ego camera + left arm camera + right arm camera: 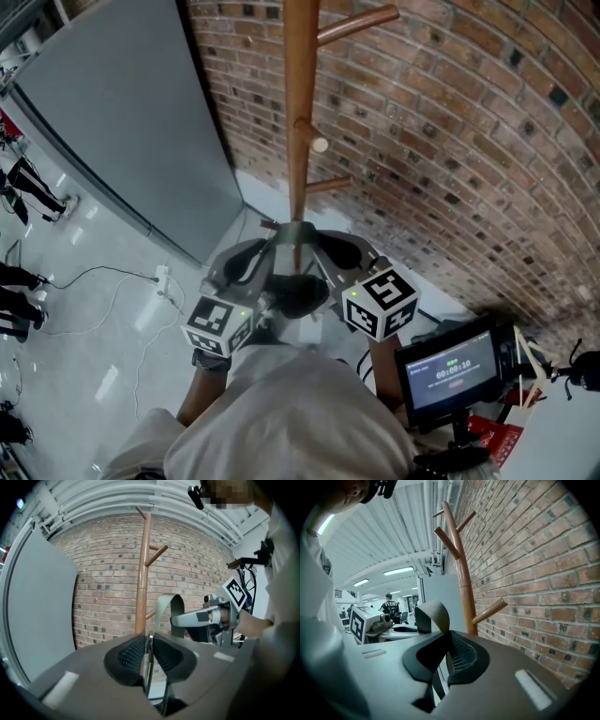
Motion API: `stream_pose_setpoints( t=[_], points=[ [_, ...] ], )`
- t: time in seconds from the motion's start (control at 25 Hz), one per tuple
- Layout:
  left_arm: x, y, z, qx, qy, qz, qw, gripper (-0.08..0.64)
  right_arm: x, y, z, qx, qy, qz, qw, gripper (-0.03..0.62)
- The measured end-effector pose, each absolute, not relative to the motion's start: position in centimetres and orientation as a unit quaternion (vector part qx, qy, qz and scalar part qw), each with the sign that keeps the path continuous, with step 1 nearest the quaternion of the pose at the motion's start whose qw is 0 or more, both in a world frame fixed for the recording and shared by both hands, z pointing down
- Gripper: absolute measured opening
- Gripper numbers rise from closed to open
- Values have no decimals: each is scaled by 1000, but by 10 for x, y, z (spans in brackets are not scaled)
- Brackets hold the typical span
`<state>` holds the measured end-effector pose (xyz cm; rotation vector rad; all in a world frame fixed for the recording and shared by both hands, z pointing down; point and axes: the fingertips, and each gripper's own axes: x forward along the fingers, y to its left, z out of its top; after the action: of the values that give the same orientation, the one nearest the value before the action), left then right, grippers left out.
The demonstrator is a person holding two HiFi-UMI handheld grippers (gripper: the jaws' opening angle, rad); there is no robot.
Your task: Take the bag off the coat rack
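A red-brown brick wall [469, 141] fills the background, with a flat grey panel [112, 122] leaning against it at the left above a glossy pale floor [84, 356]. Against the bricks stands a tall brown wooden coat rack [300, 94], a round pole with short pegs angled upward.

A person in a light grey top [300, 412] stands close in front of it and holds both grippers up toward the pole, side by side, each carrying its cube of square markers. At the lower right of the head view a small dark screen [453, 367] is lit.

The left gripper [147, 656] has its black ribbed fingers [131, 656] nearly together, pinching a thin strip seen edge-on. The right gripper [446, 656] has its fingers [461, 656] pressed shut on the grey-green webbing strap of the bag [432, 616], which arches up out of them in a loop.

That loop stands just beside the pole, close to a low peg [490, 611]. Whether it touches the peg cannot be told. The rest of the bag is only a dark shape low between the two grippers in the head view.
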<state>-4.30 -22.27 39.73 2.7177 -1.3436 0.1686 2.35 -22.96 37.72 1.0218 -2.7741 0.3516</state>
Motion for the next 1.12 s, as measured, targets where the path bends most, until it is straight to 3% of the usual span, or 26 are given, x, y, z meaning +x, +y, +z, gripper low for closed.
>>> stream_pose_setpoints(
  t=[0.48,1.12],
  points=[
    [-50,-214,351,896,-444,13,13,52,22,-217,340,305,-947,99,36,8],
    [-53,-212,324,894,-448,-1,-11,52,20,-212,319,296,-951,78,27,6]
  ],
)
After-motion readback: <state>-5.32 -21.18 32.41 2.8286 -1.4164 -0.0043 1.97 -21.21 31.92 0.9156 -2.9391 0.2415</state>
